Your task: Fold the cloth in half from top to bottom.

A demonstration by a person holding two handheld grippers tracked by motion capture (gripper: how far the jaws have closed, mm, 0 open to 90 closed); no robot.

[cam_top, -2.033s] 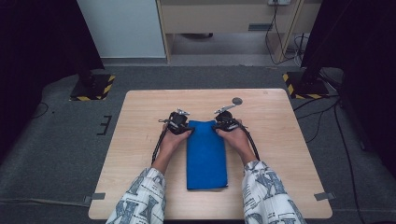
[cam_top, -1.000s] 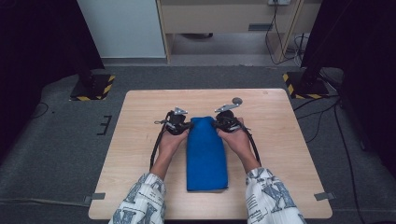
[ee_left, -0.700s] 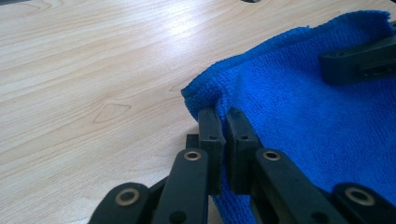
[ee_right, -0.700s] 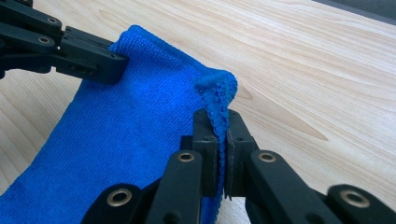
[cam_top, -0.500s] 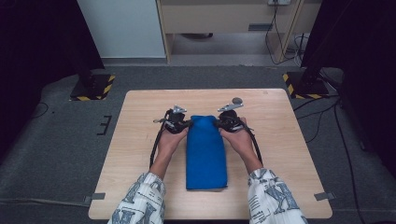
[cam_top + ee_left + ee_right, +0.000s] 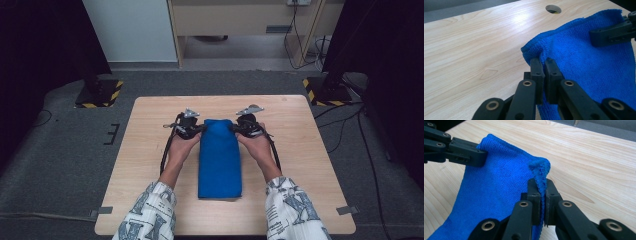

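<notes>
Work in hand: folding or repositioning a blue microfibre cloth on the worktop; judged from the two-corner hold.

Cloth position: centre of the worktop, long axis running from the near edge toward the far edge. The near end lies flat, short of the near edge. The far end is raised off the surface.

Left gripper: fingers clenched on the far-left corner of the cloth, with the hem pinched between them.

Right gripper: fingers clenched on the far-right corner, with the cloth edge running up through the closed gap.

Reason for hold: a grip at both far corners keeps the far hem taut and level, so the end can be carried as one straight edge. One corner alone would likely let the cloth sag or twist.

Reason for placement: the flat near end acts as an anchor, so the lifted end should move while the rest stays in line.

Cloth appearance: saturated blue, short looped pile, stitched hem, long narrow outline; apparently already folded in layers. The cloth sags a little between the corners.

Worktop detail: a cable hole lies toward the far edge, apart from the cloth.
</notes>
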